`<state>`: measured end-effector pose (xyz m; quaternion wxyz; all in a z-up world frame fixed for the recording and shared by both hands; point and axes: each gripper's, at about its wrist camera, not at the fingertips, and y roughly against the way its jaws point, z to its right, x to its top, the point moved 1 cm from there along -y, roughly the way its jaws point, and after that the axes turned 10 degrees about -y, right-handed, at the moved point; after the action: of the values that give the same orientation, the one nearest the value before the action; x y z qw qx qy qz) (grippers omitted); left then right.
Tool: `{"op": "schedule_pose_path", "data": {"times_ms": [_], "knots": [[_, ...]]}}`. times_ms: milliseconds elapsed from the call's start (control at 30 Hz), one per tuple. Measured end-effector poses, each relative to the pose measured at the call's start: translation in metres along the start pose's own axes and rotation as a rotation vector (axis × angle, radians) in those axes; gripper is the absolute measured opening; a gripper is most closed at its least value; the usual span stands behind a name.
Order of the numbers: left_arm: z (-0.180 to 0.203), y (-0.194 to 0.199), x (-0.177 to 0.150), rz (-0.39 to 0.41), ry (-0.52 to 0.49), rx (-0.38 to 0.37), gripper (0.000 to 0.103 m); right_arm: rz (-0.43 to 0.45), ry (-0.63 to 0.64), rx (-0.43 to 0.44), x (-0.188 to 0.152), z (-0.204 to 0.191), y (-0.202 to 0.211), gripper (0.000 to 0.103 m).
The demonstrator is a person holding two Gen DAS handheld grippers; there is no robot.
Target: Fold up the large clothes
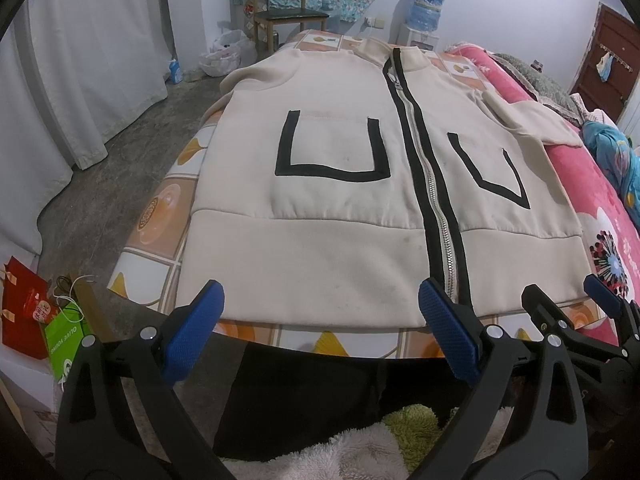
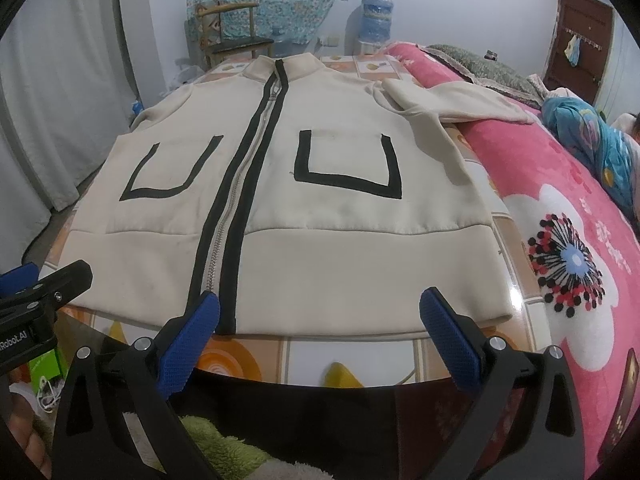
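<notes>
**Both tools wide open at the hem of a flat cream jacket**

At the bottom of the left wrist view, left tool (image 1: 320, 336) spread wide, blue pads (image 1: 194, 332) empty, poised just short of the hem. At the bottom of the right wrist view, right tool (image 2: 318, 336) equally wide apart, gripping nothing. Just beyond, spread flat and front-up across the patterned table (image 1: 160, 216), cream jacket (image 1: 332, 200), zipped closed, with black-edged zipper (image 1: 430, 184) running from lower centre to the collar. Either side of it, black U-shaped pocket outlines (image 2: 348, 160). Right of frame, one sleeve (image 2: 452, 108) draped onto the pink floral blanket (image 2: 568, 208). Far back, upper centre, wooden chair (image 1: 286, 12) and water dispenser (image 1: 426, 12).
</notes>
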<state>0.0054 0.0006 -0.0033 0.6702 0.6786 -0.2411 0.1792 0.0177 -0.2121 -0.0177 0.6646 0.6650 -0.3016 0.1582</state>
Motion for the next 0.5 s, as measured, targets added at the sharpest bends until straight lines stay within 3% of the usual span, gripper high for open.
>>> {"op": "schedule_pose_path", "data": {"times_ms": [500], "knots": [[-0.0003,0.0011,0.0001,0.003,0.0,0.001,0.094,0.004,0.002,-0.003,0.0003,-0.0006,0.0002,0.098]]}}
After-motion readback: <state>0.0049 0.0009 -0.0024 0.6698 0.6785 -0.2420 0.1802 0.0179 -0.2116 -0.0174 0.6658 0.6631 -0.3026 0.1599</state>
